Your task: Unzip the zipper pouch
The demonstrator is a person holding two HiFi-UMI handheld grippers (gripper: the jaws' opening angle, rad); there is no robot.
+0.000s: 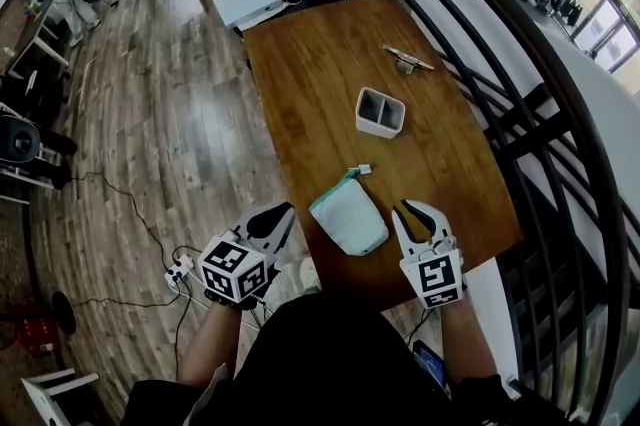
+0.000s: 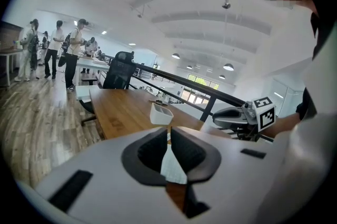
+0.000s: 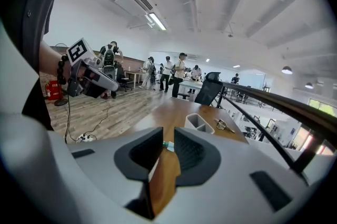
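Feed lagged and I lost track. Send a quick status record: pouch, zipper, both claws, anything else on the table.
pouch: light teal, lying on the wooden table near its front edge
zipper pull: at the pouch's far end, touched by neither claw
left claw: shut, empty, just off the table's left edge, left of the pouch
right claw: open, empty, over the table, right of the pouch
other items: white two-compartment holder mid-table; metal tool beyond it

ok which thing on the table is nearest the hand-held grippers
The pale teal zipper pouch, lying right at the near edge. The white two-compartment box sits well beyond it, and the metal tool lies farthest away.
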